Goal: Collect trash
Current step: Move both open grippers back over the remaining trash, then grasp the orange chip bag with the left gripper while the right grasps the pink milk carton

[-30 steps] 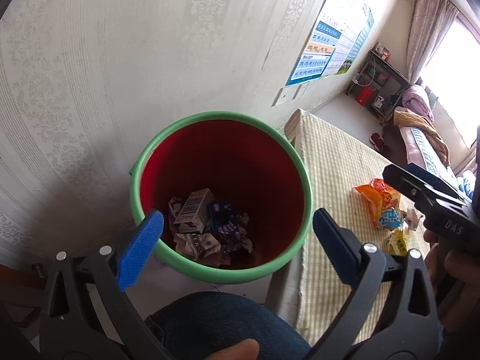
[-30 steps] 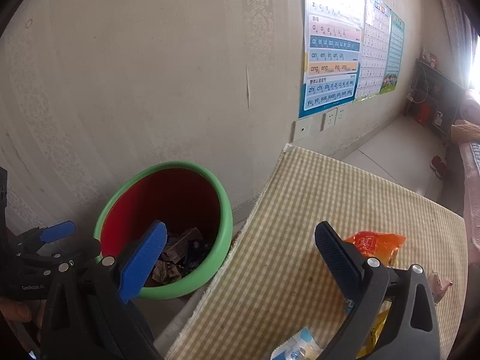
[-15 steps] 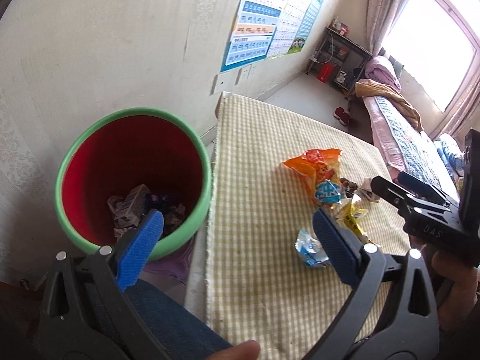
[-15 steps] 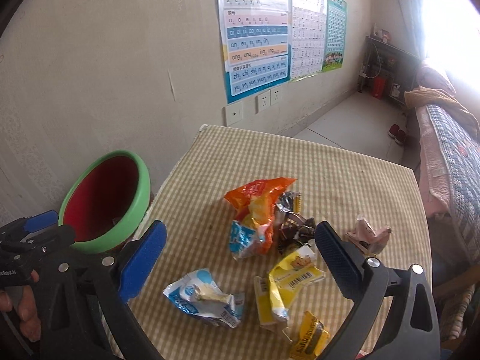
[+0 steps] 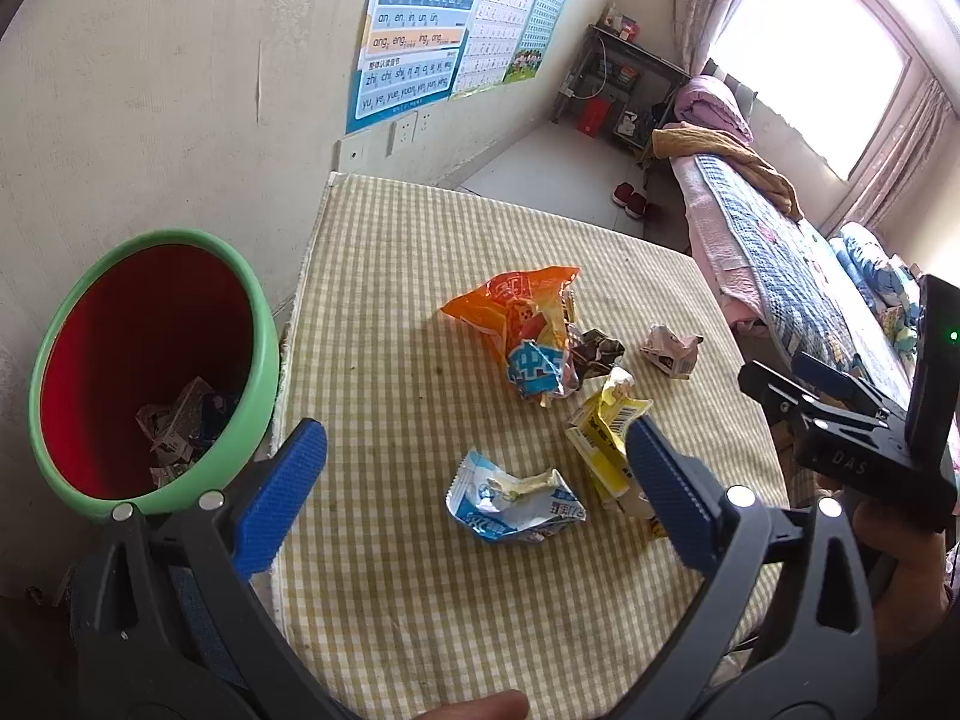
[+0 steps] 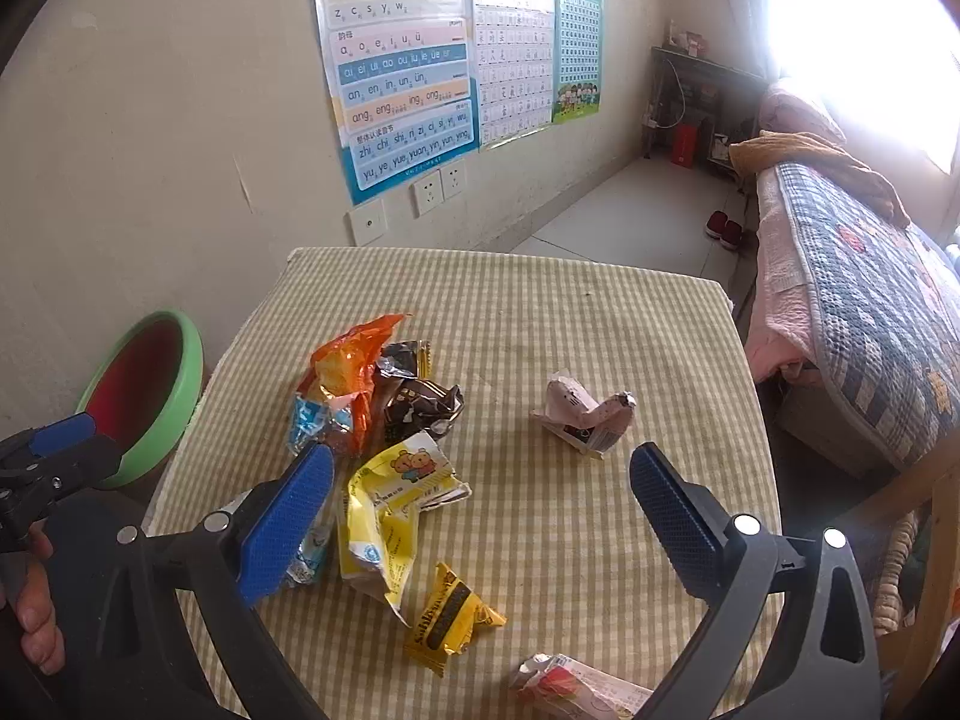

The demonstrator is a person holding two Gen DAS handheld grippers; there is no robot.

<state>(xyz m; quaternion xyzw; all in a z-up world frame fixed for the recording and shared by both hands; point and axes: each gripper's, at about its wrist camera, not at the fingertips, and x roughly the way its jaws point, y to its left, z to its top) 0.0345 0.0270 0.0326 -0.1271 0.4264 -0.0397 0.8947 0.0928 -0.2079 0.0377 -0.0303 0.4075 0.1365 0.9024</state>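
Observation:
Several wrappers lie on the checked tablecloth: an orange bag, a blue-white wrapper, a yellow wrapper, a brown one, a crumpled pink carton, a small yellow sachet and a red-white pack. The red bin with a green rim stands left of the table, with trash inside. My left gripper hangs open over the blue-white wrapper. My right gripper is open above the near table edge, holding nothing.
Wall posters and sockets are behind the table. A bed with a patchwork quilt runs along the right. A shelf stands by the window. A hand holds the left gripper's handle at the lower left.
Both grippers swung right, from over the bin to over the table. The wrappers came fully into view. Both stayed open and empty.

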